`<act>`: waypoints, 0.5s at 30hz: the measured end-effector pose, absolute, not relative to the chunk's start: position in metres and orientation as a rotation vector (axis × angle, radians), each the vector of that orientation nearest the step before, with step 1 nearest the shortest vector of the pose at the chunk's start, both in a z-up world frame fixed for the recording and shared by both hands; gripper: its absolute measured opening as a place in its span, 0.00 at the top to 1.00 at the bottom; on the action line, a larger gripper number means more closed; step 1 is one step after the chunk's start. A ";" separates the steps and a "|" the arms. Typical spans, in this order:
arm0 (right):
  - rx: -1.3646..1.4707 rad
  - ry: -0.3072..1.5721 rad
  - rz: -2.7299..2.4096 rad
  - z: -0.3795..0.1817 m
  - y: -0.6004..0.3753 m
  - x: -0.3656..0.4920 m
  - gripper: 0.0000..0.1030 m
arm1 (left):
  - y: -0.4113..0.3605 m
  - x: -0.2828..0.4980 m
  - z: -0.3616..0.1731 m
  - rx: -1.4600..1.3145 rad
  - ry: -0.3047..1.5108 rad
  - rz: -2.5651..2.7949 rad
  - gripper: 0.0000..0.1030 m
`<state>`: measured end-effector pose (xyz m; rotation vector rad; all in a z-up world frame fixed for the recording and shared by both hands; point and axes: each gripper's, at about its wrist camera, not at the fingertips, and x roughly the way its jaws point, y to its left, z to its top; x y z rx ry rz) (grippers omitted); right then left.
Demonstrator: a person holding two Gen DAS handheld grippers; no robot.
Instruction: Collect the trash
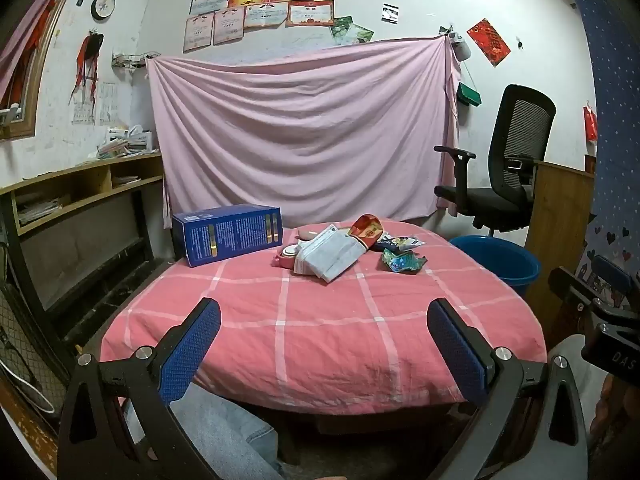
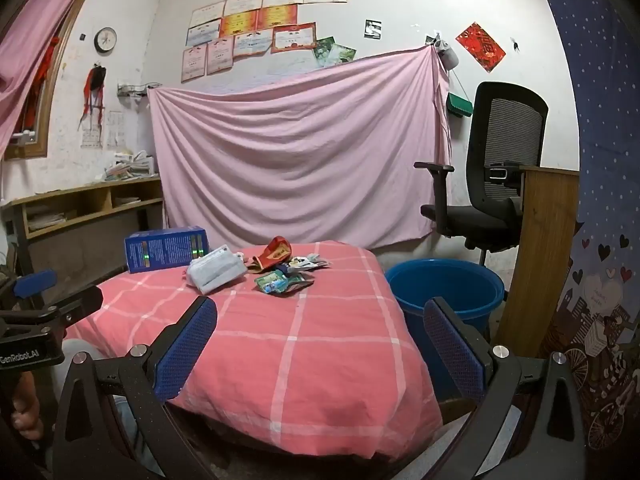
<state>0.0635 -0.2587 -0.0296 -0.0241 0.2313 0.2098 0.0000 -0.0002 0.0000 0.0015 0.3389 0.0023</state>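
Observation:
Trash lies in a heap at the far side of a table under a pink checked cloth [image 1: 320, 332] [image 2: 304, 344]: a white pack of face masks [image 1: 330, 255] [image 2: 216, 270], a red and gold wrapper [image 1: 366, 230] [image 2: 274, 256], a crumpled green wrapper [image 1: 402, 261] [image 2: 276, 282] and a pink round item [image 1: 286, 258]. A blue bucket [image 1: 498, 262] [image 2: 444, 290] stands on the floor right of the table. My left gripper [image 1: 324, 320] and right gripper [image 2: 320, 320] hover open over the near edge, both with nothing between the fingers.
A dark blue box [image 1: 228, 238] [image 2: 166, 248] stands at the table's far left. A black office chair [image 1: 500, 168] [image 2: 488, 172] and a wooden panel [image 2: 536, 256] are behind the bucket. A shelf desk [image 1: 80, 188] lines the left wall. A pink sheet [image 1: 304, 132] hangs behind.

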 end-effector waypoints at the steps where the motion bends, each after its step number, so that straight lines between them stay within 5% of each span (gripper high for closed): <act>1: -0.025 0.231 0.210 -0.030 -0.259 0.064 0.00 | 0.000 0.000 0.000 0.001 0.339 0.003 0.02; 15: -0.025 0.234 0.210 -0.030 -0.258 0.064 0.00 | 0.000 0.000 0.000 -0.001 0.338 0.001 0.02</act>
